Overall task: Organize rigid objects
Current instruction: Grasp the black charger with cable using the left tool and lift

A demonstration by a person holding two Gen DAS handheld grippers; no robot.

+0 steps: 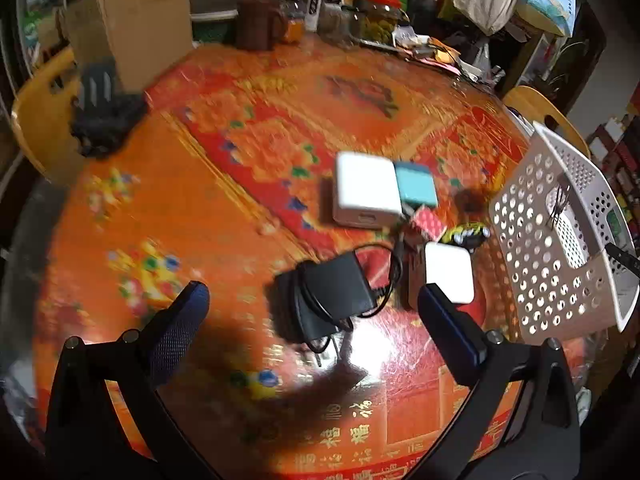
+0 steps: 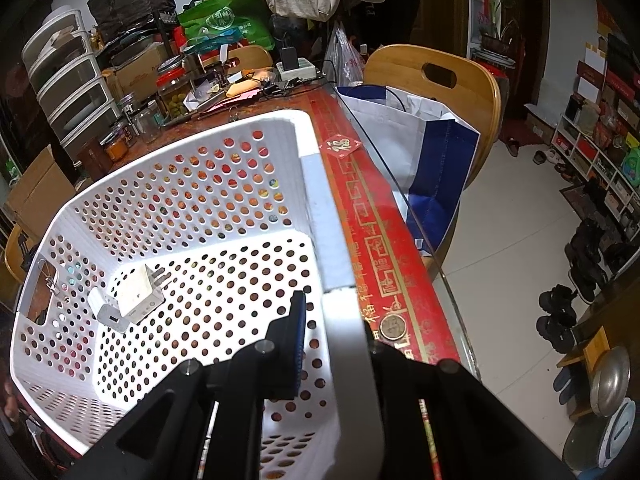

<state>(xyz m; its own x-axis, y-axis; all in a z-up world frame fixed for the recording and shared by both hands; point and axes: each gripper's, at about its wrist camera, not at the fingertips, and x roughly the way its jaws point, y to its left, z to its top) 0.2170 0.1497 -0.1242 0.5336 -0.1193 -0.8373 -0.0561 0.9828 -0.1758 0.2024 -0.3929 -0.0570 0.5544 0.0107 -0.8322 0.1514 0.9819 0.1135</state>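
In the left wrist view my left gripper (image 1: pixel 314 300) is open and empty, its fingers either side of a black power adapter (image 1: pixel 326 296) with a coiled cable on the table. Near it lie a small white charger (image 1: pixel 449 278), a bigger white box (image 1: pixel 366 188), a teal box (image 1: pixel 416 184), a red cube (image 1: pixel 428 224) and a yellow-black item (image 1: pixel 468 234). The white perforated basket (image 1: pixel 560 264) stands at the right. In the right wrist view my right gripper (image 2: pixel 340 332) is shut on the basket's rim (image 2: pixel 344 320). A white plug charger (image 2: pixel 132 296) lies inside the basket.
Round table with an orange-red cloth (image 1: pixel 240 160). Jars (image 1: pixel 380 12), a brown jug (image 1: pixel 256 20) and a cardboard box (image 1: pixel 128 36) crowd its far edge. Wooden chairs (image 2: pixel 436 76) stand around; one holds a blue-white bag (image 2: pixel 432 160). A coin (image 2: pixel 393 327) lies near the table's edge.
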